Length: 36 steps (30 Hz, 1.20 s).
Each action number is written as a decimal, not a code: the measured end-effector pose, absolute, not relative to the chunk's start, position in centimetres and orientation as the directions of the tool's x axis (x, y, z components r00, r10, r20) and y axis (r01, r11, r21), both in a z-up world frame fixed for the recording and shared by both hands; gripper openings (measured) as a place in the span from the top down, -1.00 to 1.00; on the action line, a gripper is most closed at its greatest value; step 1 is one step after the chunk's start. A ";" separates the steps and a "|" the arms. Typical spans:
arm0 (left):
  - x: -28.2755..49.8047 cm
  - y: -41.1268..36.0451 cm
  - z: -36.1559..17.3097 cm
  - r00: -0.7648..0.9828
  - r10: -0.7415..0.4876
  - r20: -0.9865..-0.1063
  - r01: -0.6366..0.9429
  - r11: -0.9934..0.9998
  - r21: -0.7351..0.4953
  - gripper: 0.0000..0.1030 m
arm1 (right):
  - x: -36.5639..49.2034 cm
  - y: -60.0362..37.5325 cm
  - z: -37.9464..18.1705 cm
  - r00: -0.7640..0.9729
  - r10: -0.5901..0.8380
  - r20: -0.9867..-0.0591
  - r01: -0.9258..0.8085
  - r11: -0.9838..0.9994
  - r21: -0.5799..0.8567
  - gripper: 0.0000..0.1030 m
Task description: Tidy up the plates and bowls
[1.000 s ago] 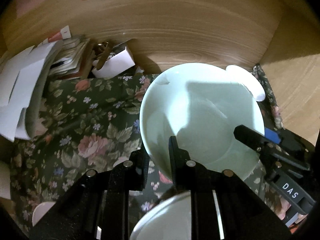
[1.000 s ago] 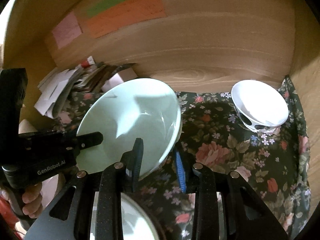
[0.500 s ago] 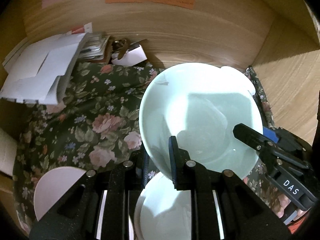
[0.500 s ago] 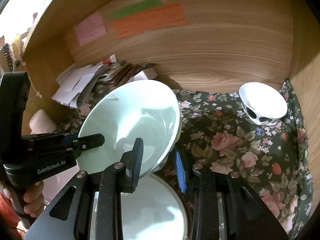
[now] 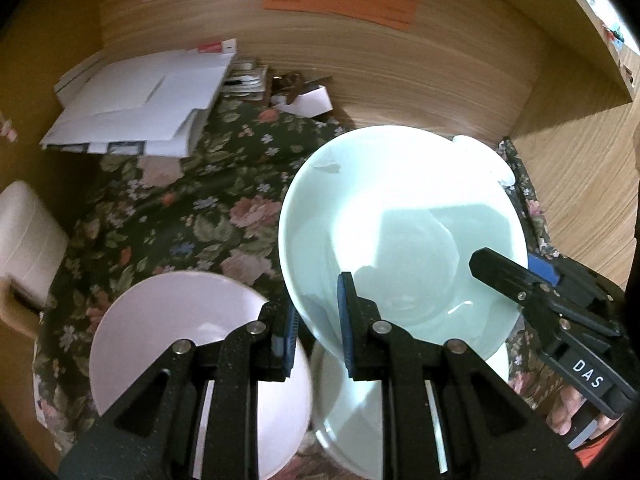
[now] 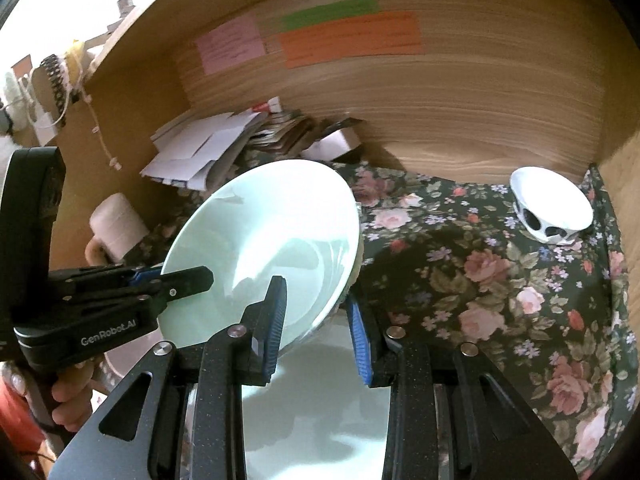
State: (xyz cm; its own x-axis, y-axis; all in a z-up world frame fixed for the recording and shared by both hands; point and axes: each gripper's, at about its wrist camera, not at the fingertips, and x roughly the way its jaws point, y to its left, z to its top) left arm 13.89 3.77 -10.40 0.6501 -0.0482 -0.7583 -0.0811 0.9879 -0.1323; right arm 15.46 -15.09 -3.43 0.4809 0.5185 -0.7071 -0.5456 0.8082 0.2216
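Both grippers, left (image 5: 316, 320) and right (image 6: 316, 320), clamped opposite rims of a pale green bowl (image 5: 400, 232), sharing its weight above a plate (image 6: 320, 408).

Wood-grain back wall (image 6: 460, 120) with coloured paper notes (image 6: 352, 38), dark floral tablecloth (image 6: 500, 280), bright patchy light.

We see a large pale green glazed ceramic bowl (image 5: 400, 216), empty and glossy, tilted and lifted above the flowered cloth, with both grippers closed on its rim at opposite sides. Directly under it lies a second pale green dish (image 6: 316, 400). Beside that, on the left, sits a pale pink round bowl (image 5: 168, 336), upright. Far at the right corner rests a small white bowl with dark spots (image 6: 552, 206), leaning.
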 end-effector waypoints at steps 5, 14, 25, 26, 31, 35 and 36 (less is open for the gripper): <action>12.3 5.1 -10.6 0.650 -0.034 -0.759 -0.109 0.985 -0.137 0.65 | 14.4 -13.7 -3.5 0.460 0.540 -0.705 -0.571 0.788 0.231 0.46; 9.4 7.7 -11.0 0.647 -0.002 -0.763 -0.167 0.975 -0.144 0.65 | 12.7 -11.1 -4.0 0.419 0.572 -0.705 -0.615 0.750 0.243 0.46; 6.4 10.5 -12.4 0.626 0.033 -0.779 -0.239 0.959 -0.151 0.65 | 11.4 -8.1 -5.5 0.349 0.600 -0.720 -0.658 0.703 0.268 0.46; 6.2 10.7 -12.5 0.624 0.036 -0.780 -0.243 0.958 -0.151 0.65 | 11.3 -7.8 -5.6 0.345 0.601 -0.721 -0.661 0.701 0.268 0.46; 5.1 11.8 -13.1 0.618 0.027 -0.785 -0.259 0.950 -0.172 0.64 | 10.8 -6.7 -5.8 0.324 0.607 -0.726 -0.680 0.683 0.267 0.46; 4.4 12.5 -13.4 0.618 0.049 -0.785 -0.280 0.946 -0.162 0.64 | 10.6 -5.9 -6.5 0.300 0.605 -0.738 -0.691 0.671 0.269 0.46; 4.2 12.6 -13.4 0.619 0.053 -0.784 -0.282 0.946 -0.159 0.64 | 10.6 -5.8 -6.6 0.294 0.605 -0.740 -0.691 0.669 0.273 0.46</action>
